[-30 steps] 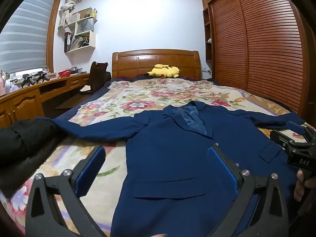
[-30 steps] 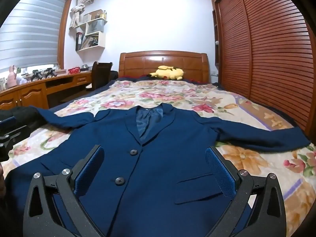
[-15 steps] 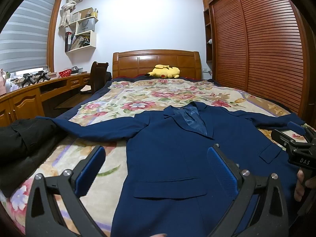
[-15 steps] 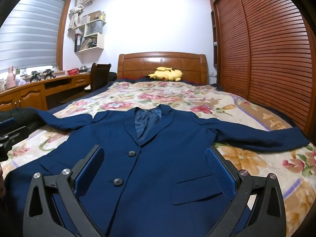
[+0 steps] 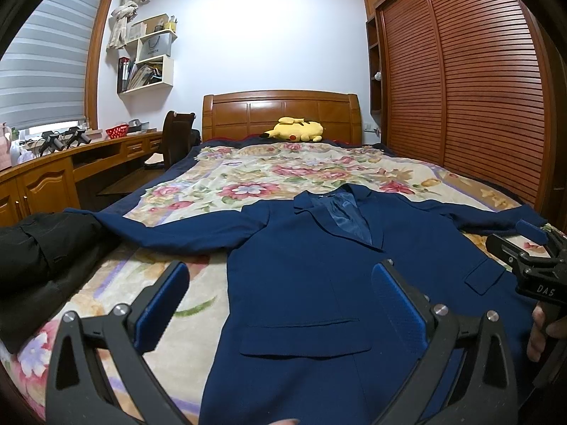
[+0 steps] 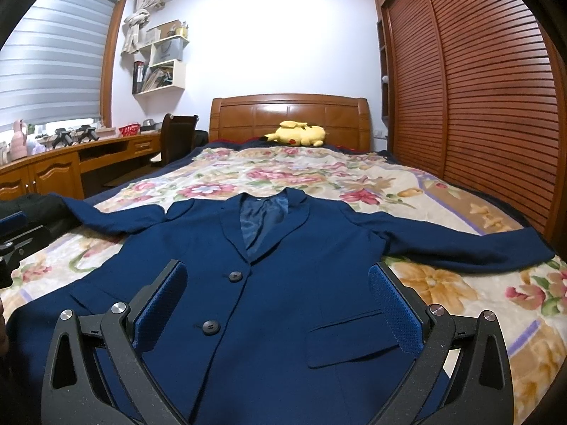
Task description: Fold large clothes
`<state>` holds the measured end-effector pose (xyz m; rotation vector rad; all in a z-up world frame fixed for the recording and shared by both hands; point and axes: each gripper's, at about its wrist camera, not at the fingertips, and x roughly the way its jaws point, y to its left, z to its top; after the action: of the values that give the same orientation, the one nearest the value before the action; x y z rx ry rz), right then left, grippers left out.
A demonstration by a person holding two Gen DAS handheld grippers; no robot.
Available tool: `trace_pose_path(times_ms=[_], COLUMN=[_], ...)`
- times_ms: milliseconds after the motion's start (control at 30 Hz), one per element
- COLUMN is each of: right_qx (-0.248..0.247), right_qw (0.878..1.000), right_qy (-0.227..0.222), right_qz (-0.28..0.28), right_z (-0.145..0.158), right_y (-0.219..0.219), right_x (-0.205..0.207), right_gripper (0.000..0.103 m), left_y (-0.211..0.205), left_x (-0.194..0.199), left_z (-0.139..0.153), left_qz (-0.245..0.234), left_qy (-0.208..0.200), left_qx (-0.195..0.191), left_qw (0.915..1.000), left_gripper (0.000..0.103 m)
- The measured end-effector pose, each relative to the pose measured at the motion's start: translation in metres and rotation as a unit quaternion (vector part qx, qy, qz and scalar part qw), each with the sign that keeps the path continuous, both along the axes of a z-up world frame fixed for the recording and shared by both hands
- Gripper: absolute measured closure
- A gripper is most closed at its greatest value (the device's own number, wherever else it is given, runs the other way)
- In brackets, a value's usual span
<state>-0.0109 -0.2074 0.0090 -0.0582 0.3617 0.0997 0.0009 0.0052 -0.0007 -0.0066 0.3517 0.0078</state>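
Note:
A navy blue suit jacket (image 5: 312, 276) lies flat and face up on the floral bedspread (image 5: 255, 177), buttoned, sleeves spread to both sides. It also fills the right wrist view (image 6: 283, 283). My left gripper (image 5: 280, 283) is open and empty, hovering over the jacket's lower left side. My right gripper (image 6: 276, 283) is open and empty above the jacket's lower front near the two buttons. The right gripper also shows at the right edge of the left wrist view (image 5: 531, 265). The jacket's hem is hidden below both views.
A black garment (image 5: 39, 258) lies at the bed's left edge by the left sleeve. A yellow plush toy (image 6: 297, 134) rests against the wooden headboard (image 6: 288, 117). A desk (image 6: 53, 170) and chair stand to the left. A slatted wardrobe (image 6: 478, 106) lines the right.
Both grippers have risen slightly and tilted, so the jacket sits a little lower in each view. The jacket has not moved. Both grippers stay open.

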Motion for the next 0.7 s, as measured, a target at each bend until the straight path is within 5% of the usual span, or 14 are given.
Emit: trace_pose_path(times_ms=[700], right_qx=[0.0], right_qw=[1.0], right_qy=[-0.004], right_qz=[-0.002], right_z=[-0.0005], right_y=[0.001], right_x=[-0.002], right_gripper=[0.0], left_y=[-0.0018], left_x=[0.001], left_z=[0.0024], left_qz=[0.0], left_qy=[0.0], left_qx=[0.0], left_qw=[1.0], left_gripper=[0.0])
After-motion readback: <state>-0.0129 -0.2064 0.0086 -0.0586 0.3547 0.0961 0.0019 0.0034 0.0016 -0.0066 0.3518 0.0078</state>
